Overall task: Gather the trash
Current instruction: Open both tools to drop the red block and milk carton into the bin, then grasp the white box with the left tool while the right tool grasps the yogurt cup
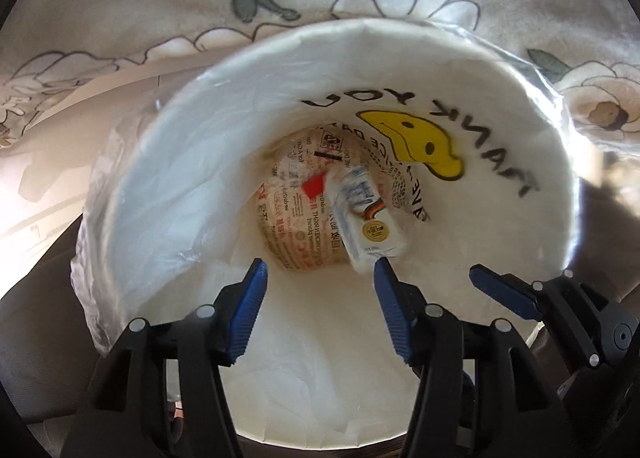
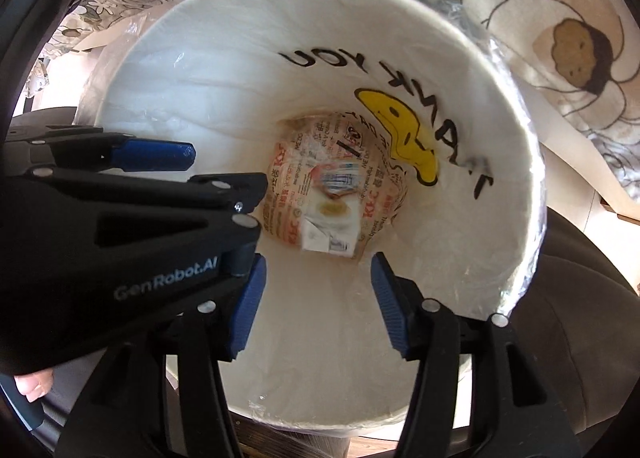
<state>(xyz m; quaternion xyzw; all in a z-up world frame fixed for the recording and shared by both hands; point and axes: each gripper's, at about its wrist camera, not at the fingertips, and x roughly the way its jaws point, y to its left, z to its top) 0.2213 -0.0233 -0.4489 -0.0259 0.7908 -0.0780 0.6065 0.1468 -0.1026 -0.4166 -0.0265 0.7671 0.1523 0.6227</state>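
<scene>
A round bin lined with a white plastic bag (image 1: 208, 161) printed with a yellow smiley and "THANK YOU" fills both views; the bag also shows in the right wrist view (image 2: 224, 69). At its bottom lie a printed red-and-white paper wrapper (image 1: 292, 217) and a small white and blue carton (image 1: 368, 225), blurred, also seen in the right wrist view (image 2: 332, 217). My left gripper (image 1: 320, 298) is open and empty above the bin mouth. My right gripper (image 2: 316, 294) is open and empty beside it. The left gripper crosses the right wrist view (image 2: 224, 173).
A cloth with a flower print (image 1: 120, 9) lies behind the bin, also in the right wrist view (image 2: 560, 37). A dark brown seat surface (image 2: 592, 318) lies at the right. The right gripper's blue fingers (image 1: 504, 290) show at the left view's right edge.
</scene>
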